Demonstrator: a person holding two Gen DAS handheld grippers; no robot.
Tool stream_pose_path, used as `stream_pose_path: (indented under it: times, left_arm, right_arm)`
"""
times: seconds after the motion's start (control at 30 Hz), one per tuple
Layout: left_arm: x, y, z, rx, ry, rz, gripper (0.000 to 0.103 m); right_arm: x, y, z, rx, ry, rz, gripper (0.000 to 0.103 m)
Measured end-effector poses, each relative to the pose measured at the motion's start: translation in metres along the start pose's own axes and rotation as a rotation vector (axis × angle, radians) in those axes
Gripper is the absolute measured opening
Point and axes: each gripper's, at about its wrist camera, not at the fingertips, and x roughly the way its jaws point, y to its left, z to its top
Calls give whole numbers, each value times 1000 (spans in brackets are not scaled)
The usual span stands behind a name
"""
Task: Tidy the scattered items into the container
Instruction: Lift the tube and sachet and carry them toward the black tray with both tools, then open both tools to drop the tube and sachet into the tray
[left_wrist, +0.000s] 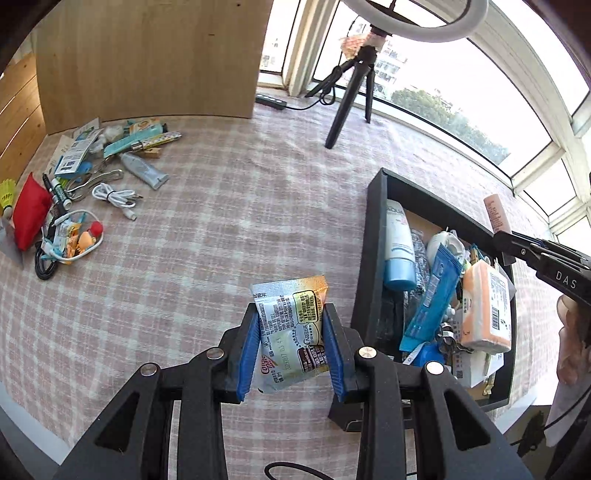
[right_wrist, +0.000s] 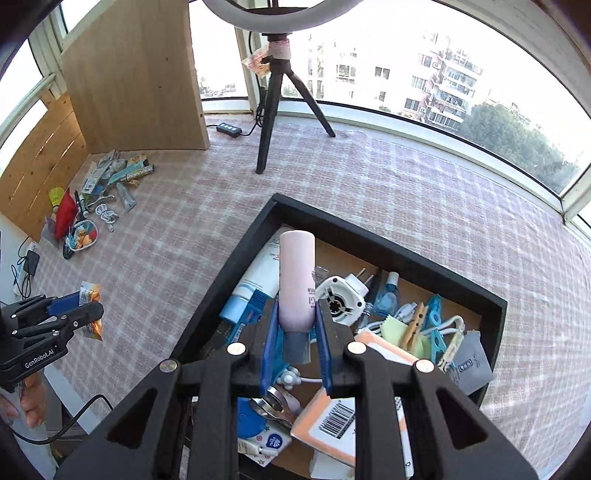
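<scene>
We carry two items to the box at once. Our right gripper clamps a pink tube over the box, ready to drop. Our left gripper grips a sachet just beside the box's wall, not yet over it. The box is crowded; remaining clutter lies well apart from it, by the wooden panel.

Ring light is chopped off at 12 o'clock in both views, so only its lower arc shows. The pink tube's printing is too small to read, and its cap end sits hidden between the pads. Stuff piled in the black tray at 5 o'clock is half buried under the right gripper's frame. The far pile at 9 o'clock is mostly unidentifiable clutter.
</scene>
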Motion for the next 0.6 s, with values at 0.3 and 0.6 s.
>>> stream_pose_path:
  times: [0.3,0.6]
  left_arm:
    - [15,-107,-4,254,42,-88,31]
    - [20,-129,-5,282,43,-96,52]
  right_arm:
    - [-26,-101,-61,216,20,-125,20]
    - [-41,-122,-66,274,-42,-145,52]
